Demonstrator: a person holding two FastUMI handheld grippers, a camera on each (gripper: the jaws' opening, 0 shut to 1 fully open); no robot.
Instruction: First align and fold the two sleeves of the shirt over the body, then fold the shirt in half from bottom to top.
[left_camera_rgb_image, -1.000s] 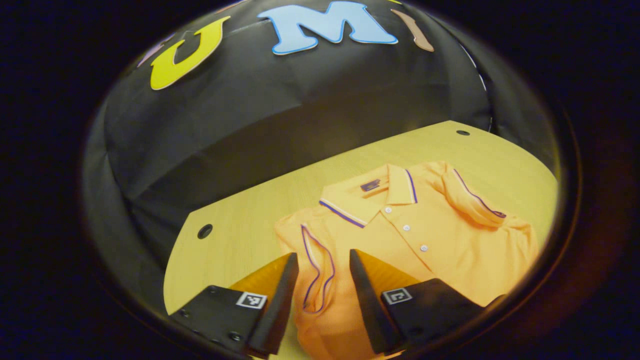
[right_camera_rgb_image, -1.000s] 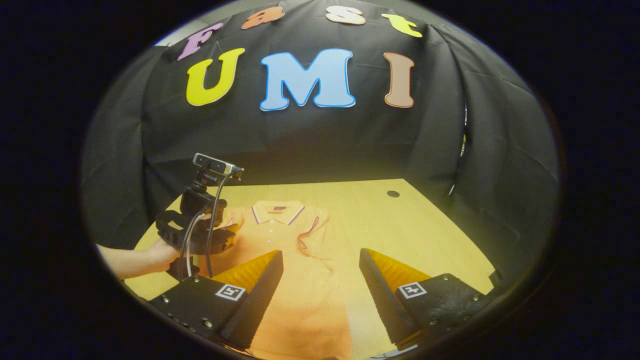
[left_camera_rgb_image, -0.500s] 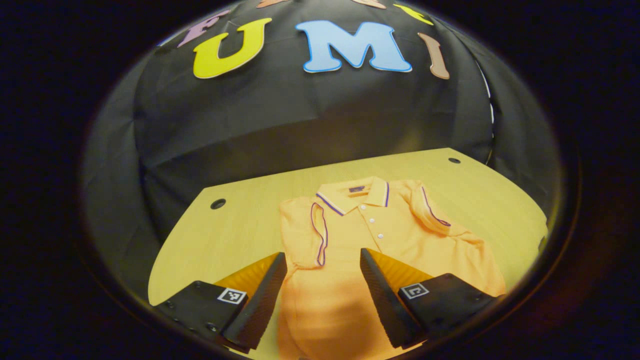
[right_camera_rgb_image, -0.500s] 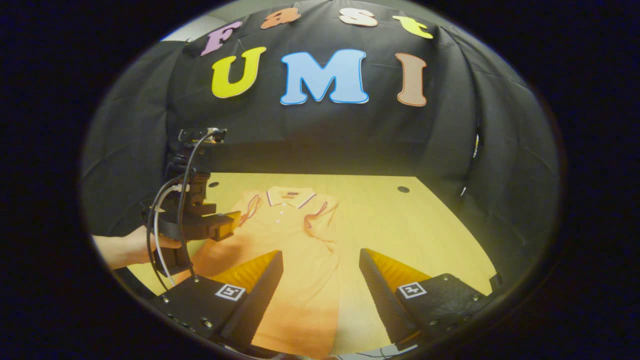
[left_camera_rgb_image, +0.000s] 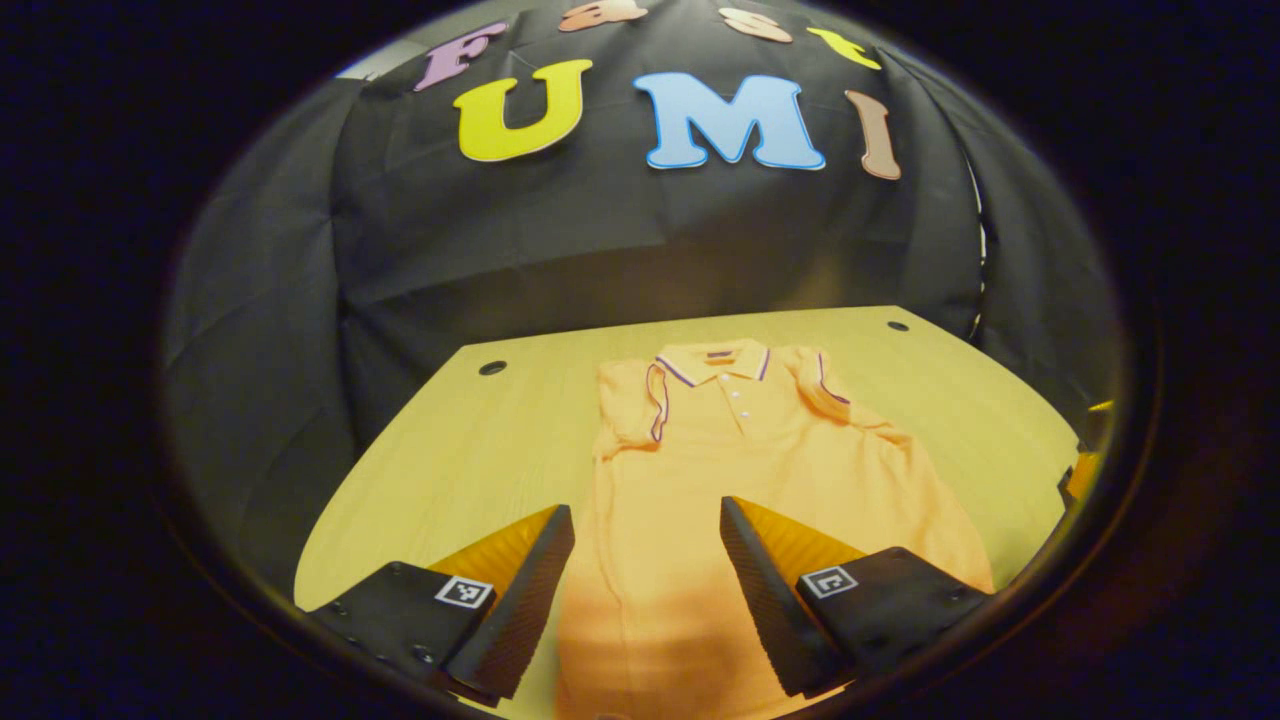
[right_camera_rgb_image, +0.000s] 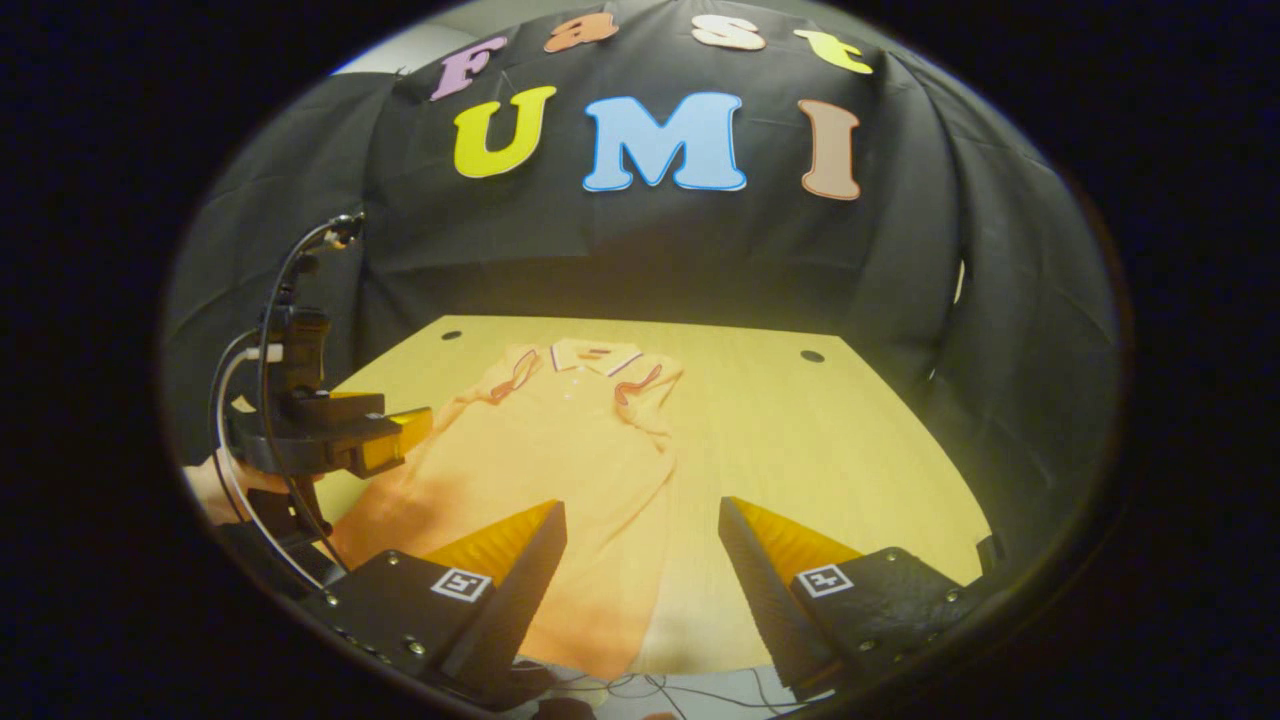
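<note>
Both our grippers hang with fingers apart and empty: left gripper (left_camera_rgb_image: 645, 590) above the shirt (left_camera_rgb_image: 740, 470) hem, right gripper (right_camera_rgb_image: 640, 590) at its near right edge. Both sleeves already lie over the body, collar far. We judge a shallow pinch could catch one layer and drag the left sleeve (left_camera_rgb_image: 640, 410) open. The table (left_camera_rgb_image: 450, 470) offers bare wood either side; its near edge is close.

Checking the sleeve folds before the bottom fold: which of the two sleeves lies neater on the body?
The sleeve left of the collar in the left gripper view: its trimmed cuff runs straight down the chest. The other sleeve lies slanted and bunched.
</note>
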